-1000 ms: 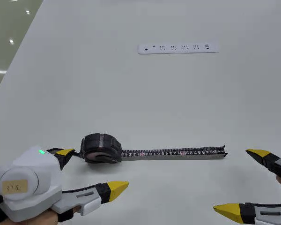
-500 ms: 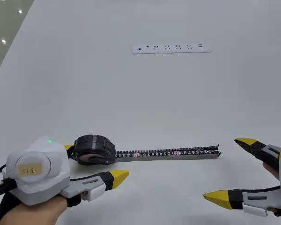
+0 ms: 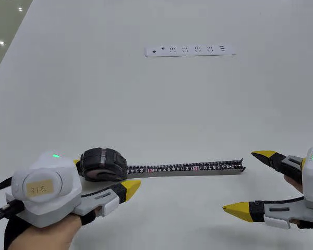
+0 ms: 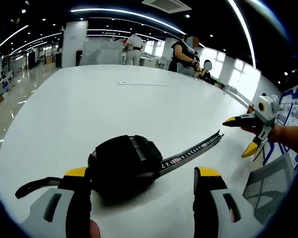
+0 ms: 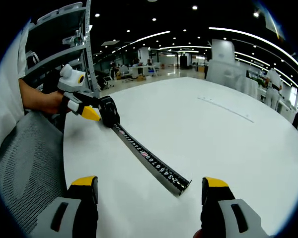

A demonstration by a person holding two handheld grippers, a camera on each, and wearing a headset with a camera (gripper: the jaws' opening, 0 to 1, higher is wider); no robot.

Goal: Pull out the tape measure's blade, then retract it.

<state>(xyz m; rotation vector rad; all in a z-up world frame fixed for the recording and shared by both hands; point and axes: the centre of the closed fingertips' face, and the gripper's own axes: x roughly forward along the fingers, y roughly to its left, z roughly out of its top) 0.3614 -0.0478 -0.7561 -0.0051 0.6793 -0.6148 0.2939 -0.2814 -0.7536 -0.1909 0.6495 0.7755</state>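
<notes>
The tape measure (image 3: 101, 164) is recorded lying toward the near edge of the table (image 3: 156, 104), blade (image 3: 188, 168) drawn out flat, case bracketed by the parted left hand-held gripper (image 3: 103, 173), the right hand-held gripper (image 3: 249, 181) held likewise spread beside the blade's tip.

Bare table (image 3: 146, 104) surrounds the blade (image 3: 188, 167) (power strip (image 3: 190, 50) well beyond).

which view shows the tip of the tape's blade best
The right gripper view: the blade tip lies close ahead of the open right claw, hook and numbers plain. The head view shows it small, near that claw. In the left gripper view it is far off, beyond the tape case.
</notes>
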